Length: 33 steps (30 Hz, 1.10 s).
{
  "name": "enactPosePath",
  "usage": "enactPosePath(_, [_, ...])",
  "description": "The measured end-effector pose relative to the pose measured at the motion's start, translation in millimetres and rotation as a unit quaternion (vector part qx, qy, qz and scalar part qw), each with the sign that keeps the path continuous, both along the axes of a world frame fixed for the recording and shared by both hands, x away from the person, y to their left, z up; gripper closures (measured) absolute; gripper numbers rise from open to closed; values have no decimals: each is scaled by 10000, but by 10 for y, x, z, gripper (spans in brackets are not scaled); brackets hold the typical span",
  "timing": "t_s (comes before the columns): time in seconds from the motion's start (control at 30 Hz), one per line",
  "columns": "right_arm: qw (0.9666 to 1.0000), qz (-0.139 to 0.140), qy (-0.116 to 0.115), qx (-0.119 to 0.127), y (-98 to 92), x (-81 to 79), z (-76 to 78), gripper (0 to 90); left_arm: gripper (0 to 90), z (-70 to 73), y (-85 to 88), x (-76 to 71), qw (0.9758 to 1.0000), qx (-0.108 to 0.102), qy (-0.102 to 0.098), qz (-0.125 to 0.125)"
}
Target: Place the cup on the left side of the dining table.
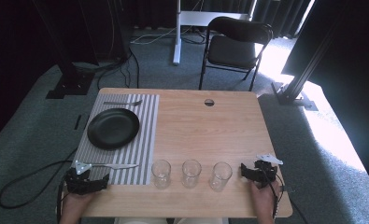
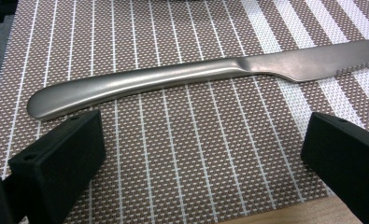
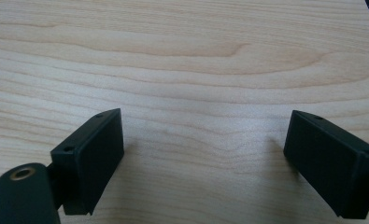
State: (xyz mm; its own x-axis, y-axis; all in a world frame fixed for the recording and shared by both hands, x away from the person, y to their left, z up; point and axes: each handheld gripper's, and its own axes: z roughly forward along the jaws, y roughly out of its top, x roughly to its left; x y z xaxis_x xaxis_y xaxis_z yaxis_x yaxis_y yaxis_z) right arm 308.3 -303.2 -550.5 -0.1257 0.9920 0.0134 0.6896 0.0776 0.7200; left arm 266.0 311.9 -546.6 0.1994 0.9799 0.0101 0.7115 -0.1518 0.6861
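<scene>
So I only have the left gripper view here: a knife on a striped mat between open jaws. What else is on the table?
Observer: A black plate sits on that mat, beyond the knife.
Operator: Any other cutlery?
Observer: A fork lies along the mat's far edge.
Operator: And off the mat?
Observer: Three empty glasses stand in a row on the bare wood.
Operator: The other gripper?
Observer: The right gripper is open over bare table, right of the glasses.

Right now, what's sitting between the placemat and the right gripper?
Three empty glasses stand in a row on the table between the striped placemat and the right gripper, seen in the high view.
</scene>
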Motion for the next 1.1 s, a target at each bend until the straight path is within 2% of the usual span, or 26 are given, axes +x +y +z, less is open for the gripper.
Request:
enactPosePath(0.13, [10000,-15,3,-1,-2,0,0,115,3,9,-3,11,10000,18,56,1])
enactPosePath(0.4, [10000,-19,2,2,0,1,0,115,9,0,24,-7,9999,-6,-19,-157])
enactPosePath(0.6, [10000,-22,1,-2,1,1,0,115,13,14,27,5,9998,30,51,-185])
enactPosePath(0.67, [10000,-30,0,-1,2,1,-1,115,26,27,34,-7,9995,-68,4,-296])
enactPosePath(0.77, [10000,-30,2,-5,2,1,0,115,26,32,34,-16,9995,-69,-12,-298])
enactPosePath(0.93, [10000,-30,0,0,2,1,-1,115,26,43,52,-20,9994,-184,61,-281])
enactPosePath(1.1, [10000,-30,-1,-1,2,1,0,115,26,63,55,-74,9985,-255,-102,-477])
